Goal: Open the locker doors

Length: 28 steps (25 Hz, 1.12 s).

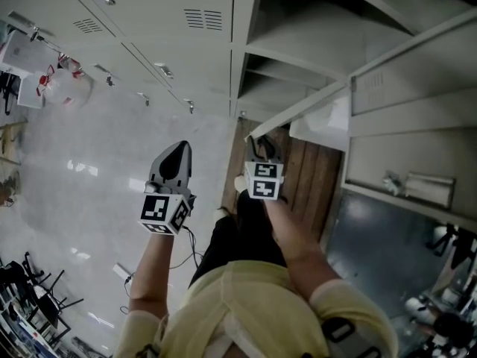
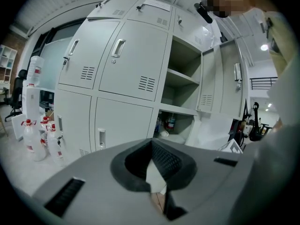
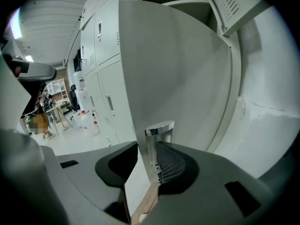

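A bank of grey lockers [image 1: 171, 21] fills the top of the head view. Its left doors [image 2: 126, 60] are closed; one column stands open, with shelves [image 2: 180, 78] showing. My right gripper [image 1: 261, 146] is shut on the chrome handle [image 3: 159, 128] at the edge of a swung-out lower locker door [image 3: 178, 69], whose edge runs between the jaws [image 3: 152, 172]. My left gripper [image 1: 179, 151] hangs in free air to the left of that door, shut and holding nothing [image 2: 152, 175]. It faces the closed lower doors [image 2: 119, 125].
An upper door [image 1: 417, 73] stands open at the right. Small items sit in the lower open compartment [image 2: 169, 123]. Clear bottles with red tags [image 2: 35, 135] stand on the pale floor left of the lockers. A wooden floor strip [image 1: 302, 177] lies under the door.
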### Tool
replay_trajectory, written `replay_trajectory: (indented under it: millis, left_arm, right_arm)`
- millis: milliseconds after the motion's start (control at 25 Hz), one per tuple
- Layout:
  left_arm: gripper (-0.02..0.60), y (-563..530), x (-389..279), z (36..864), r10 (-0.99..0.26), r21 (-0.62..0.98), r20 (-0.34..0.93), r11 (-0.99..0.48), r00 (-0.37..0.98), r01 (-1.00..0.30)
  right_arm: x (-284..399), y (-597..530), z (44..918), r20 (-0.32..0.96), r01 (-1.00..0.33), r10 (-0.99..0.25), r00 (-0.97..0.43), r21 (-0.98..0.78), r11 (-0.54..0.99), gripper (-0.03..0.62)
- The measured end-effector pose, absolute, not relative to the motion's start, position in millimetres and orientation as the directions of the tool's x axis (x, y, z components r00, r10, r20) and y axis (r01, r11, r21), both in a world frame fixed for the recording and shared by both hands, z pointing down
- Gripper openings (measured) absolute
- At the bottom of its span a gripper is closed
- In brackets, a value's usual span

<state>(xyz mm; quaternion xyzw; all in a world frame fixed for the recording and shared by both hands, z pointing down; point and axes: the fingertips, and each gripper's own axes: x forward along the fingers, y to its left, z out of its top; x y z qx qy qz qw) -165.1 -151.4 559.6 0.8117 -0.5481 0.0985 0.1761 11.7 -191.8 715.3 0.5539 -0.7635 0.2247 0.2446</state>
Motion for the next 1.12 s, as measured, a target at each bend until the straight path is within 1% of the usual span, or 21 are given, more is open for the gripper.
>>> replay_trajectory:
  millis: [600,1120]
  left_arm:
    - [-0.006,-127.7,-132.6,554.9,-0.831,0.18,0.339,-0.402,0.441,-0.898]
    - [-0.006,-109.3,-108.7,558.1,-0.806,0.171,0.35,-0.446,0.477,-0.879]
  right_arm:
    - [57.7,-140.2,718.8,0.661,-0.963,-0.708,-0.248,-0.09,0.253,0.123]
    - [105.0,-105.0,719.6,0.691,-0.979,-0.699,-0.184,-0.062,0.196,0.123]
